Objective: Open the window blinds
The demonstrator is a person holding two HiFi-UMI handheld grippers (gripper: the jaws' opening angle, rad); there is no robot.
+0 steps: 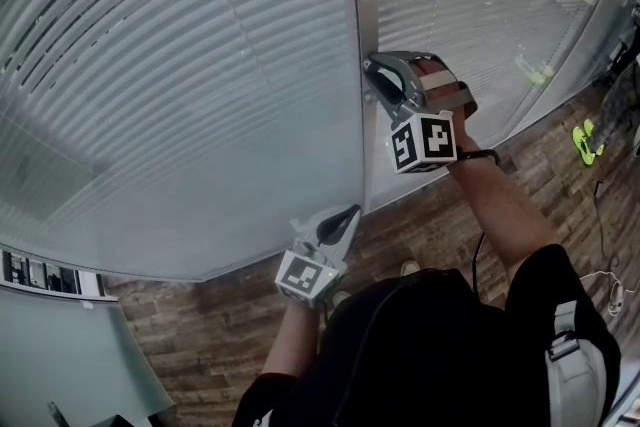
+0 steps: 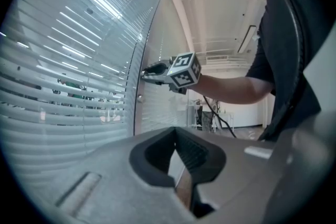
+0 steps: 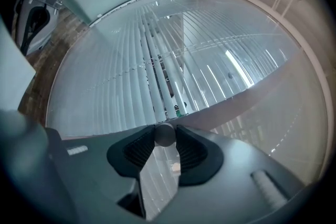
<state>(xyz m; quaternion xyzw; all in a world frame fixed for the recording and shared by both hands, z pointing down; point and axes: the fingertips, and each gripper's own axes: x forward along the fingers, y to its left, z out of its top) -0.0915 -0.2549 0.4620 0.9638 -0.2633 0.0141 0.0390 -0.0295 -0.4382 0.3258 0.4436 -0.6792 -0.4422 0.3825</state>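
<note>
Pinching the knob [image 3: 164,134] beside the blinds [image 1: 150,65] behind glass.
Clamped by jaws of the right gripper [image 1: 372,75]; jaws of the left gripper [image 1: 352,212] together, empty. Could slip off the round knob if twisted too fast.

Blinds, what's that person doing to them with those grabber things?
A person is working on the blinds behind the glass. The right gripper is clamped on a small round knob on the post between the two panes. The left gripper hangs lower down, shut and holding nothing. The slats cover the window, with only thin gaps to peek through, so the blinds are not open yet.
</note>
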